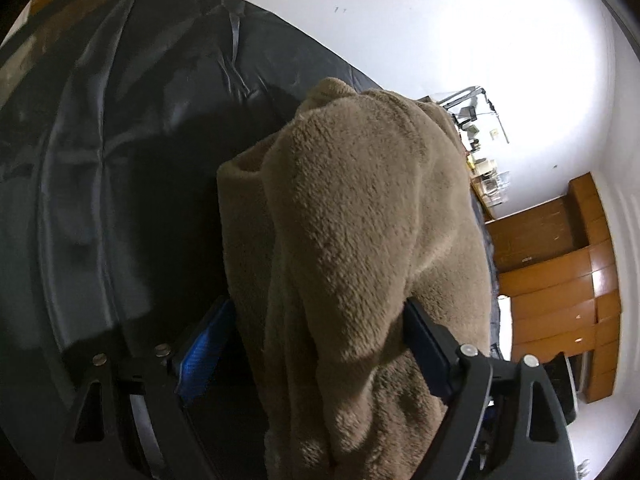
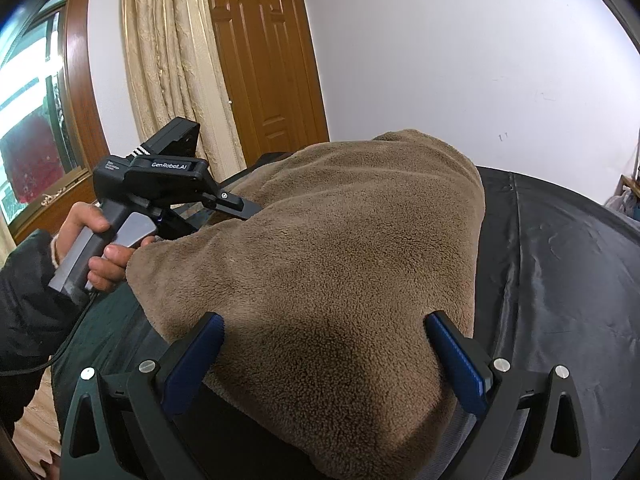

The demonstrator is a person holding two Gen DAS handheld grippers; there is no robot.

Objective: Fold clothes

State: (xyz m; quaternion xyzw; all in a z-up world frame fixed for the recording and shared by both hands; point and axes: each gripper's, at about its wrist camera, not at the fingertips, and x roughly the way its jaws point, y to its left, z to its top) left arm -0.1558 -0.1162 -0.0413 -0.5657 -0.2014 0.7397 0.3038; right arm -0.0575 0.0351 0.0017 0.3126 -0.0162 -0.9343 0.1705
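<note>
A tan fleece garment (image 1: 360,220) lies heaped on a dark, shiny bedcover (image 1: 120,160). In the left wrist view my left gripper (image 1: 322,304) stands wide open astride one end of the heap. The fleece fills the gap and brushes the fingertips, but most of the left blue pad (image 1: 200,352) is bare. In the right wrist view the same fleece (image 2: 320,260) bulges between the wide-set fingers of my right gripper (image 2: 324,320), touching both blue pads without looking squeezed. At the heap's far left, a hand (image 2: 96,248) holds the left gripper's black body (image 2: 160,176), its fingers partly hidden by fleece.
The dark bedcover (image 2: 560,280) spreads out to the right of the heap. Behind it are a white wall, a wooden door (image 2: 260,60), a cream curtain (image 2: 168,60) and a window (image 2: 28,120). Wooden cabinets (image 1: 560,280) and a cluttered shelf (image 1: 484,176) stand beyond the bed.
</note>
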